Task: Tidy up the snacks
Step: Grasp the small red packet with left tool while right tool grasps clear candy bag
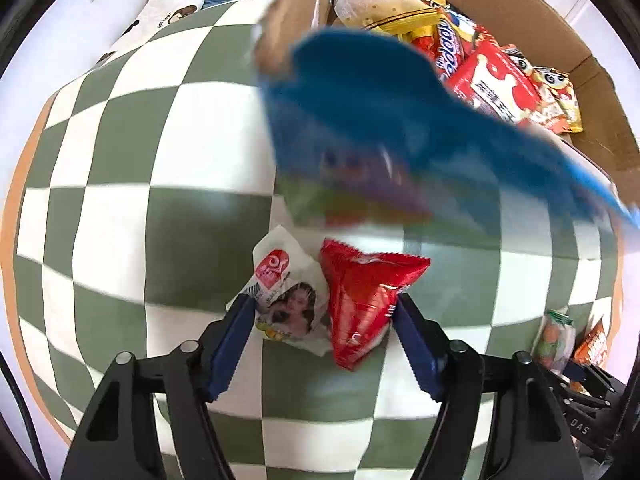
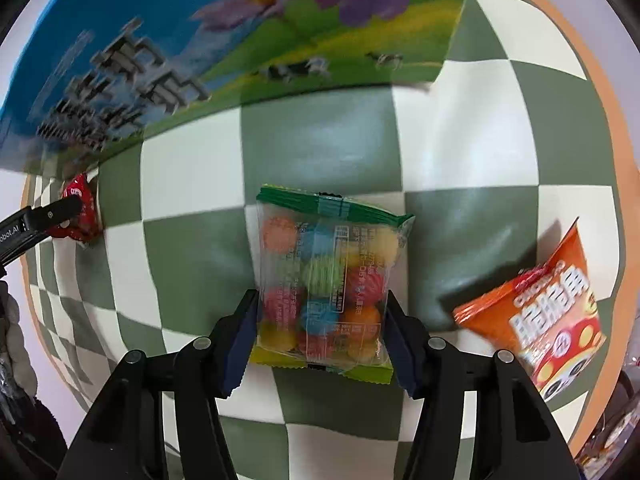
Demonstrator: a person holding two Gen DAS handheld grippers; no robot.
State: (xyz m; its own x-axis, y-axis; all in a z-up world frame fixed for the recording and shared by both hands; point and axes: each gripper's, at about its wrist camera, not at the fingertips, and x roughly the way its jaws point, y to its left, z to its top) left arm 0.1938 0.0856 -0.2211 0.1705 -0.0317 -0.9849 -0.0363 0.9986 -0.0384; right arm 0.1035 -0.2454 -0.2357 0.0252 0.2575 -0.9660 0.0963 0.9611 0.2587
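Left gripper (image 1: 325, 312) squeezing in on two little packs at once, a white pack (image 1: 286, 300) and a red pack (image 1: 362, 304), blue fingers (image 1: 236, 340) touching both sides. Right gripper (image 2: 320, 320) closed on a clear bag of colorful candy balls (image 2: 324, 280), all on the green and white checked cloth (image 1: 120, 200). Lots of snacks already in the cardboard box (image 1: 592, 80) with the blue cow picture on its side (image 2: 200, 40); these three and an orange chip bag (image 2: 548, 312) not yet put away, so probably more than half done.
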